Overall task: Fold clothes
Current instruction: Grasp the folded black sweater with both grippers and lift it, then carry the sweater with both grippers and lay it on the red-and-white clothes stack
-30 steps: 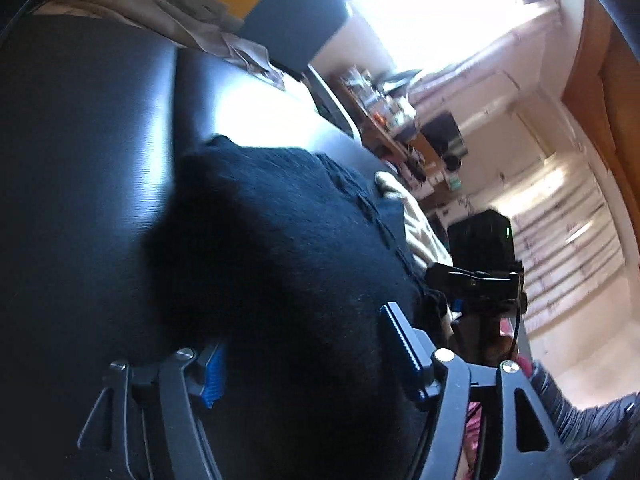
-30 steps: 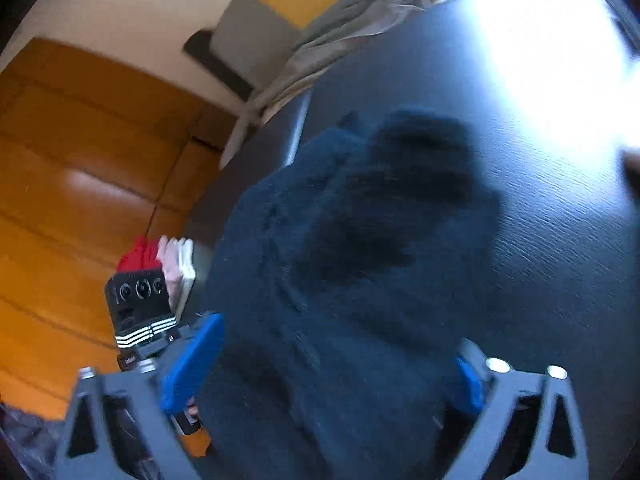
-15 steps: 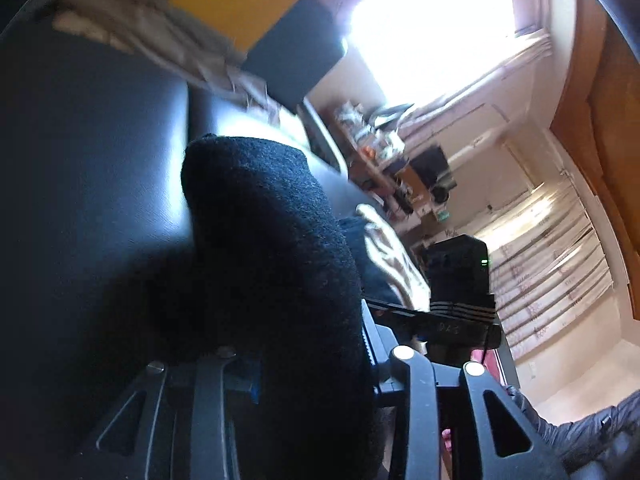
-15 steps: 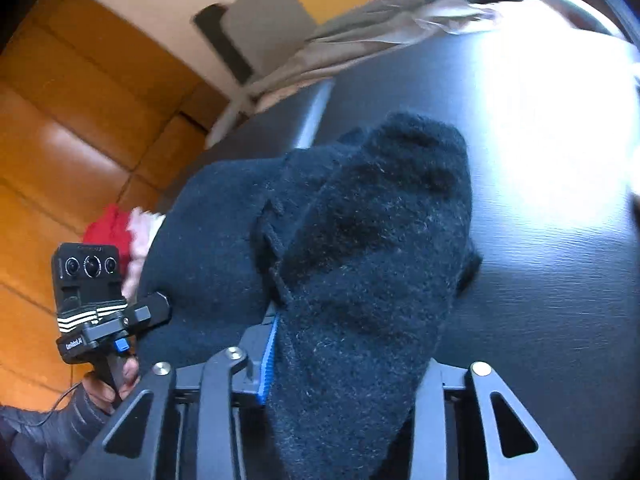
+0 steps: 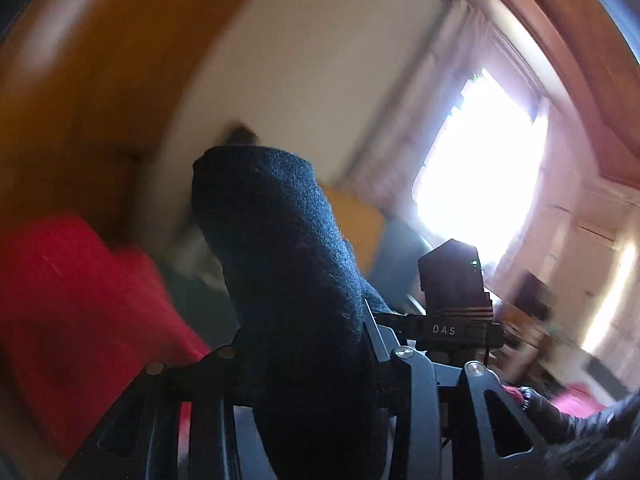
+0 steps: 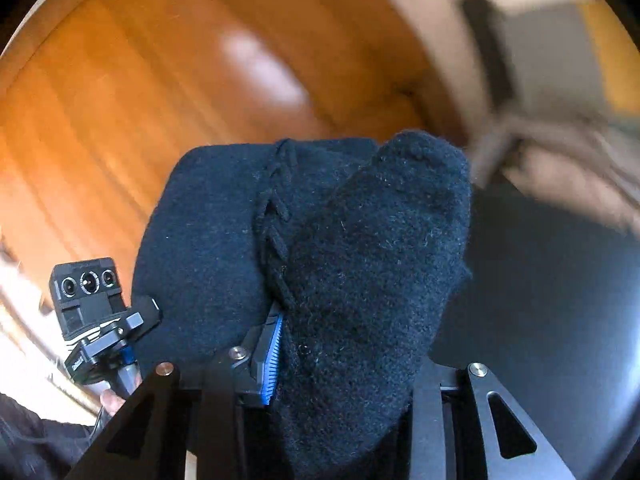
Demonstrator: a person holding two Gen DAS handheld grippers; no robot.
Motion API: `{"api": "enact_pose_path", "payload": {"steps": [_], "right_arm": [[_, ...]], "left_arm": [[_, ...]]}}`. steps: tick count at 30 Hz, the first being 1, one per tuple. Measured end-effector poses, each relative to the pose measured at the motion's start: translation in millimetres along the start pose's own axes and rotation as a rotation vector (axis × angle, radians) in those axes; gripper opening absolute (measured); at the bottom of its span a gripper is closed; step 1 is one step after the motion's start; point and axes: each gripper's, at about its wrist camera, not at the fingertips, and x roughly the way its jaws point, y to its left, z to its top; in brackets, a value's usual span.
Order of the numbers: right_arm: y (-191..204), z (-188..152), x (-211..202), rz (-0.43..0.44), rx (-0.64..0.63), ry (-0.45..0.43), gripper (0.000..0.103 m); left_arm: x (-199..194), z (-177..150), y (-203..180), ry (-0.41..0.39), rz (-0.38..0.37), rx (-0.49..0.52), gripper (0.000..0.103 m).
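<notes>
A dark navy knitted garment (image 5: 280,248) stands up between the fingers of my left gripper (image 5: 304,332), which is shut on a thick fold of it. In the right wrist view the same garment (image 6: 360,260) bulges out of my right gripper (image 6: 344,360), also shut on it. A blue pad (image 6: 272,360) presses its left side, and the right pad is hidden by the knit. The cloth is held off the black padded surface (image 6: 540,280). Each view shows the other gripper's camera block (image 5: 452,276) (image 6: 86,292) close beside it. Both views are blurred.
A red cloth (image 5: 80,300) lies at the lower left of the left wrist view. Beige clothes (image 6: 560,160) are heaped at the far edge of the black surface. Orange wood panelling (image 6: 160,100) and a bright window (image 5: 480,168) lie beyond. A dark sleeve (image 5: 560,420) is at lower right.
Both grippers went from wide open over the flat garment to shut on folds of it. They then rose with it, and the views swung up from the black surface toward the wall.
</notes>
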Motion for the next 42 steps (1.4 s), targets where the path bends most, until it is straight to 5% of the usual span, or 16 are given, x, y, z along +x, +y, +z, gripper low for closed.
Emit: {"api": "enact_pose_path", "payload": {"steps": [3, 6, 8, 10, 12, 17, 22, 27, 29, 32, 37, 42], "right_arm": [[33.2, 51.2, 55.4, 0.045, -0.085, 0.022, 0.035], [50.6, 85.8, 126.5, 0.016, -0.148, 0.101, 0.035], [40.9, 87.5, 178.2, -0.052, -0.136, 0.214, 0.035], [18.3, 70.0, 231.2, -0.140, -0.105, 0.349, 0.041], [0.1, 57.8, 248.1, -0.111, -0.050, 0.359, 0.052], [-3.6, 64.8, 246.9, -0.078, -0.044, 0.311, 0.068], [12.7, 77.0, 215.3, -0.196, -0.167, 0.167, 0.071], [85.6, 70.9, 173.9, -0.228, -0.429, 0.005, 0.071], [96.5, 59.8, 185.3, -0.212, -0.508, 0.060, 0.071], [97.0, 41.7, 211.1, -0.207, -0.571, 0.171, 0.071], [40.3, 14.8, 260.8, -0.229, -0.362, 0.338, 0.081], [25.1, 13.8, 240.6, -0.197, -0.230, 0.291, 0.086]], "left_arm": [[-21.7, 36.6, 43.4, -0.057, 0.149, -0.078, 0.038], [-8.8, 38.4, 101.0, 0.017, 0.278, -0.221, 0.038], [12.0, 16.2, 152.4, 0.130, 0.361, -0.373, 0.038], [13.8, -11.7, 183.1, 0.149, 0.394, -0.478, 0.041], [7.7, -26.6, 196.3, 0.124, 0.380, -0.532, 0.045], [-5.6, -15.1, 167.9, 0.092, 0.453, -0.411, 0.046], [-49.1, 21.8, 140.7, -0.042, 0.592, -0.235, 0.044], [-27.1, 52.8, 124.6, -0.079, 0.556, -0.111, 0.045], [-5.0, 55.1, 135.1, -0.031, 0.526, -0.131, 0.045], [38.5, 42.4, 160.2, 0.139, 0.580, -0.195, 0.044], [54.3, 31.3, 168.5, 0.164, 0.613, -0.175, 0.038], [56.8, 36.3, 149.4, 0.153, 0.635, -0.149, 0.040]]}}
